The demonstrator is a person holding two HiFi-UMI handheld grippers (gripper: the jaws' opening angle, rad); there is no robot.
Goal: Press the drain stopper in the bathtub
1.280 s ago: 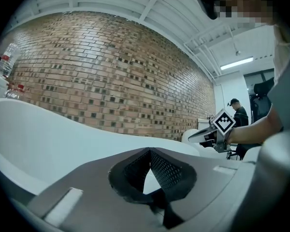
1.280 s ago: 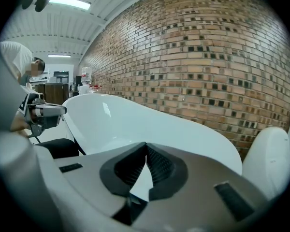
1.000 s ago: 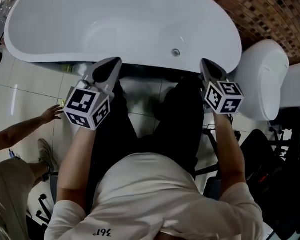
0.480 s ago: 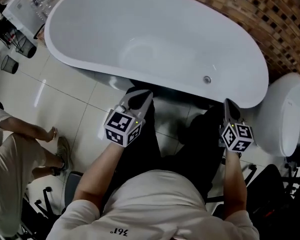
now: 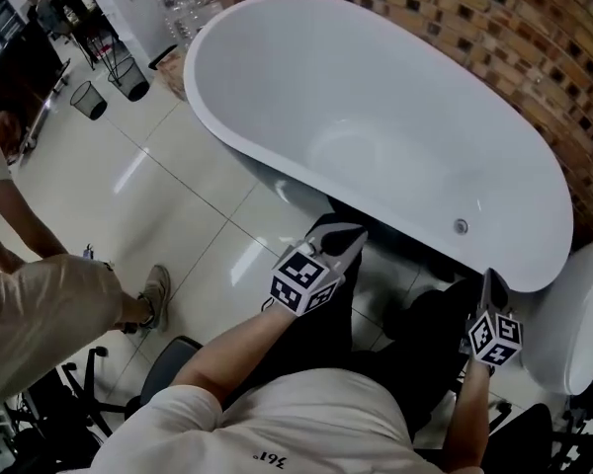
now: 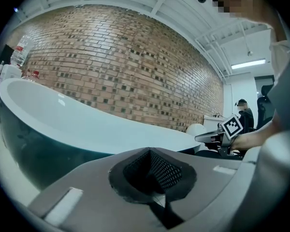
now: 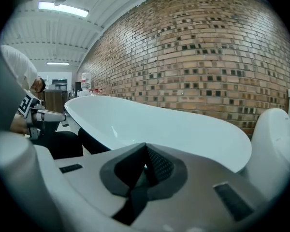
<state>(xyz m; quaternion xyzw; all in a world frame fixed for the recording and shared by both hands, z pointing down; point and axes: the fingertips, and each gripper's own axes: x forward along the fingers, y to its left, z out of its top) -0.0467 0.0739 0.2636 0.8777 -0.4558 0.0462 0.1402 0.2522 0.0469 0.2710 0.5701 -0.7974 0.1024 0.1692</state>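
A white oval bathtub (image 5: pixel 277 57) stands against a brick wall, and I sit in front of its near side. A small round metal fitting (image 5: pixel 461 226) shows on the tub's inner wall near the right end; I cannot tell if it is the drain stopper. My left gripper (image 5: pixel 346 233) is shut and empty, held just outside the tub's near rim. Shut and empty too, my right gripper (image 5: pixel 486 282) hangs below the tub's right end. In the gripper views each pair of jaws is closed, with the tub (image 6: pixel 63 124) (image 7: pixel 159 124) beyond.
A white toilet (image 5: pixel 583 324) stands at the right of the tub. A second person (image 5: pixel 40 284) stands at the left on the tiled floor. Wire bins (image 5: pixel 109 82) and a white box (image 5: pixel 138 8) stand at the tub's far left end.
The head view has swung, so the tub now lies diagonally and farther right. Both grippers have dropped lower in the view, still shut. The other person has moved at the left.
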